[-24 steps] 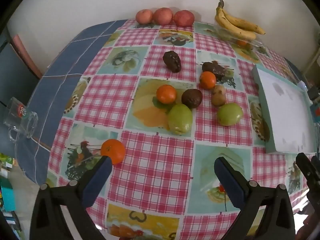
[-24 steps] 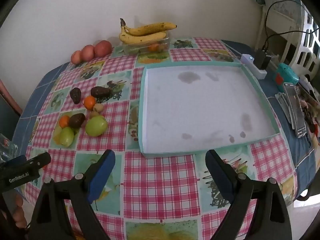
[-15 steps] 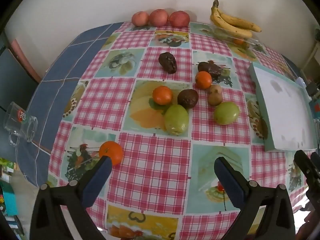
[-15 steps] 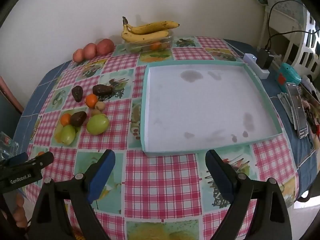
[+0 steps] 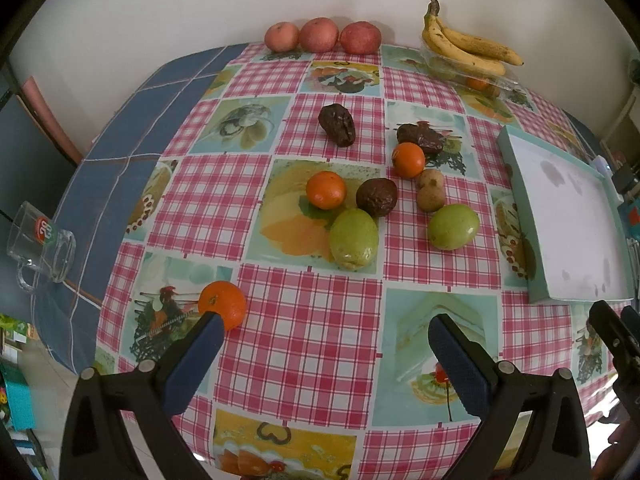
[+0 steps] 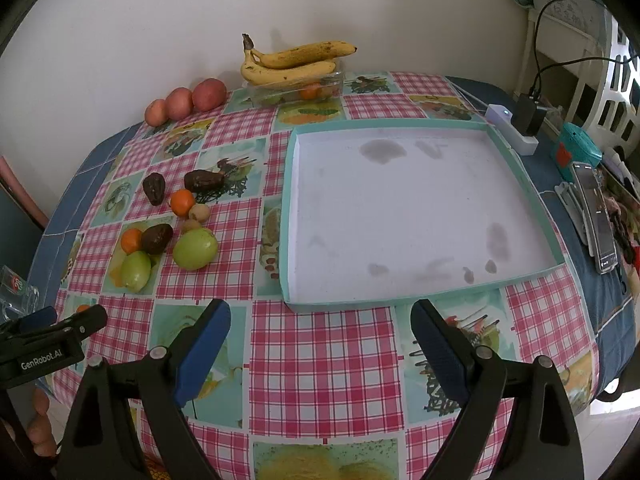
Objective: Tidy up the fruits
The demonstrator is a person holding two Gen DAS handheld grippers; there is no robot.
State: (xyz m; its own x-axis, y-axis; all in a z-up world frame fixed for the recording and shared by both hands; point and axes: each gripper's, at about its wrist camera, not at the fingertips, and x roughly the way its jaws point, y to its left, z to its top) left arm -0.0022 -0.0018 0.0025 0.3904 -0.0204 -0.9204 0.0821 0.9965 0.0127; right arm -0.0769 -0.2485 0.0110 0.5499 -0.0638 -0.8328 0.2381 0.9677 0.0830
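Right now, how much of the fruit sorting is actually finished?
Nothing looks sorted yet. The tray is bare, apart from a few stains. In hand: nothing, since the left gripper and right gripper are both open above the tablecloth. Still left: the oranges, green fruits and dark fruits loose on the table.

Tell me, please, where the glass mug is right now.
In the left wrist view the glass mug lies on its side at the far left, on the blue cloth, left of the lone orange by the left gripper.
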